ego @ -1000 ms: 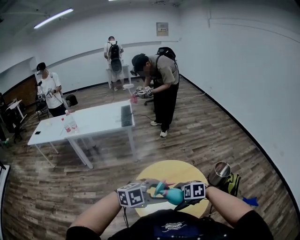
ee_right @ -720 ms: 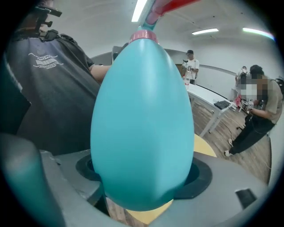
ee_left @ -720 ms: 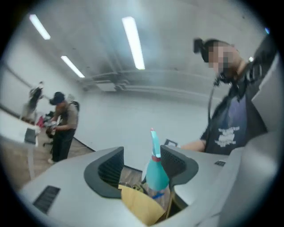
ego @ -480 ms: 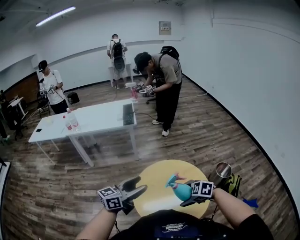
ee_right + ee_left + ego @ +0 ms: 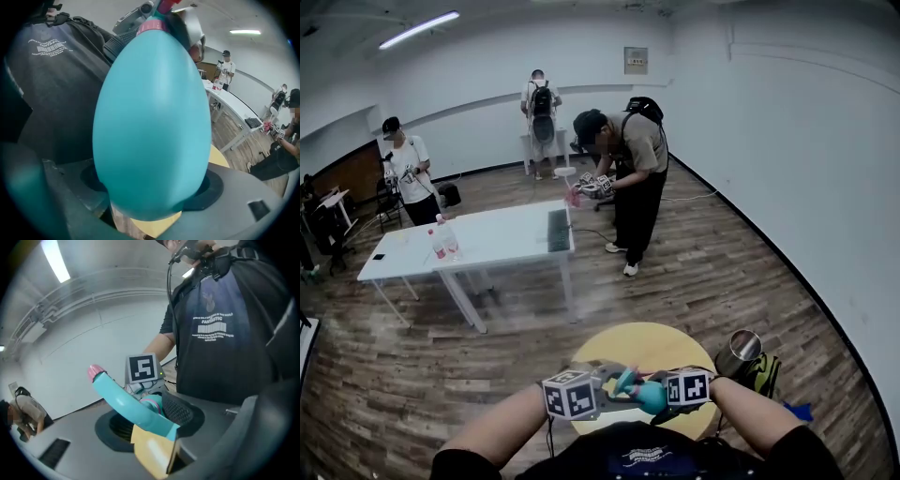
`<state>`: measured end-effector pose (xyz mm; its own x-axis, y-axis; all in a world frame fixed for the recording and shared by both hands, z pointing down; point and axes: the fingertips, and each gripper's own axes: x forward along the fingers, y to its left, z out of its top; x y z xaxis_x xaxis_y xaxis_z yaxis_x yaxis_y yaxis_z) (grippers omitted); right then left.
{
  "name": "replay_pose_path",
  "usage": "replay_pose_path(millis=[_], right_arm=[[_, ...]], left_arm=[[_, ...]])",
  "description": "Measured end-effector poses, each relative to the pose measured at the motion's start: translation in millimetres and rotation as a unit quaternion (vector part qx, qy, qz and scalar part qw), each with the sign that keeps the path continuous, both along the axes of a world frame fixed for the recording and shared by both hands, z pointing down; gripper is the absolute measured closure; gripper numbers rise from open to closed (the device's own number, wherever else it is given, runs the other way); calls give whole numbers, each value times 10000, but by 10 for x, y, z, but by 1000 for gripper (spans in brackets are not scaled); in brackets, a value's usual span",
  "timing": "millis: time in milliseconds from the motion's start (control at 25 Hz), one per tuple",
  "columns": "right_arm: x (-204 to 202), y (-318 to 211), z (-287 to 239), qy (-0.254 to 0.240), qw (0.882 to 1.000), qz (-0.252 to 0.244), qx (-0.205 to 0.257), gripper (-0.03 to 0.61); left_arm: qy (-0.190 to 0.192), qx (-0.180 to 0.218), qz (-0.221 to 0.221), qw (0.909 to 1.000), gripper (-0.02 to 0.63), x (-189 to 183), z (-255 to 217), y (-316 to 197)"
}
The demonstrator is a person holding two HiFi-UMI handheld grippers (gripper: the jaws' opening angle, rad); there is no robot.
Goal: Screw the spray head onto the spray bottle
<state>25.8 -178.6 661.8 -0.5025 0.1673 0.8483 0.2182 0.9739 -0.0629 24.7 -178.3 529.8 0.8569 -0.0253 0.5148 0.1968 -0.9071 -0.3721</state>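
A: Logged the spray bottle point(image 5: 152, 122) as teal throughout. The spray head point(image 5: 126, 401) is teal with a pink tip and pink collar.
B: Agreed. The marker cube point(image 5: 687, 386) on the right tongs point(image 5: 656, 401) has black squares on white.
A: The round tabletop point(image 5: 649, 345) is yellow; the floor point(image 5: 722, 272) is brown with a wood-plank pattern.
B: The long tabletop point(image 5: 497, 239), left of centre, is white. The walls point(image 5: 787, 141) are white.

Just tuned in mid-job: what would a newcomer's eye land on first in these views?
The egg-shaped teal spray bottle gripped in the right claw fills that claw's view. Next comes the teal, pink-tipped spray head between the jaws of the left claw, which have just been closing on it. Both are held by the round yellow table.
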Motion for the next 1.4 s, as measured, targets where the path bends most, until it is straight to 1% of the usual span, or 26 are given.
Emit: replay_pose_path(millis=[120, 200, 240, 280, 320, 360, 400, 440, 520, 560, 600, 640, 680, 720, 760, 800, 840, 880, 920, 960, 1000, 1040, 1080, 1120, 1320, 1400], right_arm=[[-20, 20, -2, 26, 9999, -66, 71, 146], [-1, 21, -13, -17, 10000, -39, -25, 146], [9, 13, -30, -68, 9999, 6, -92, 146], [18, -7, -52, -132, 9998, 76, -142, 146], [33, -39, -69, -201, 9995, 179, -160, 146], [58, -85, -78, -268, 9990, 323, -148, 146], [94, -142, -76, -329, 9981, 509, -117, 146], [137, -202, -66, -390, 9966, 721, -91, 146], [217, -286, -37, -511, 9923, 1123, -131, 146], [246, -301, -24, -552, 9903, 1265, -185, 146], [268, -301, -11, -558, 9891, 1346, -229, 146], [279, -288, 1, -524, 9890, 1360, -248, 146], [279, -268, 12, -456, 9900, 1316, -236, 146], [265, -247, 23, -368, 9916, 1229, -194, 146], [237, -230, 29, -276, 9933, 1118, -127, 146], [195, -217, 29, -197, 9948, 999, -53, 146], [140, -205, 20, -144, 9960, 880, 7, 146], [75, -188, 4, -115, 9970, 763, 37, 146], [12, -160, -11, -91, 9979, 643, 36, 146], [-33, -121, -13, -43, 9987, 509, 21, 146], [-46, -72, 5, 37, 9993, 365, 6, 146], [-31, -14, 39, 123, 9996, 234, -25, 144], [-4, 47, 71, 178, 9997, 139, -77, 144], [18, 96, 90, 194, 9997, 84, -124, 144], [38, 128, 87, 221, 9997, -27, -69, 147], [54, 111, 80, 183, 9998, -6, -79, 149]], left_arm=[[-123, 191, 165, 9996, 417, -5, 4, 40], [109, -133, 16, 9999, 416, 12, -14, 28], [385, -420, -156, 9983, 416, 14, -48, 2], [751, -724, -416, 9937, 411, -5, -97, -52], [1191, -1044, -765, 9844, 400, -61, -151, -139], [1705, -1417, -1170, 9681, 367, -160, -205, -249], [2292, -1873, -1587, 9419, 332, -302, -250, -366], [2917, -2407, -1979, 9043, 315, -478, -278, -469], [3963, -3434, -2589, 8112, 296, -858, -238, -594], [4275, -3780, -2797, 7721, 296, -1024, -170, -626], [4441, -3987, -2935, 7468, 296, -1151, -104, -646], [4481, -4069, -2990, 7377, 296, -1219, -71, -655], [4404, -4047, -2947, 7453, 284, -1215, -87, -650], [4206, -3930, -2812, 7678, 270, -1137, -139, -633], [3881, -3724, -2612, 8015, 264, -993, -196, -605], [3431, -3444, -2381, 8408, 264, -806, -228, -569], [2874, -3110, -2142, 8802, 264, -602, -218, -523], [2250, -2734, -1891, 9159, 264, -408, -169, -464], [1618, -2319, -1601, 9457, 265, -246, -103, -382], [1042, -1860, -1254, 9689, 317, -129, -40, -274], [551, -1364, -875, 9852, 401, -62, 14, -155], [145, -888, -526, 9946, 403, -33, 63, -50], [-152, -528, -265, 9981, 408, -21, 102, 26], [-321, -326, -93, 9989, 408, -10, 122, 71], [-550, 39, 294, 9980, 408, 22, 126, 116], [-436, -104, 186, 9988, 408, 41, 112, 101]])
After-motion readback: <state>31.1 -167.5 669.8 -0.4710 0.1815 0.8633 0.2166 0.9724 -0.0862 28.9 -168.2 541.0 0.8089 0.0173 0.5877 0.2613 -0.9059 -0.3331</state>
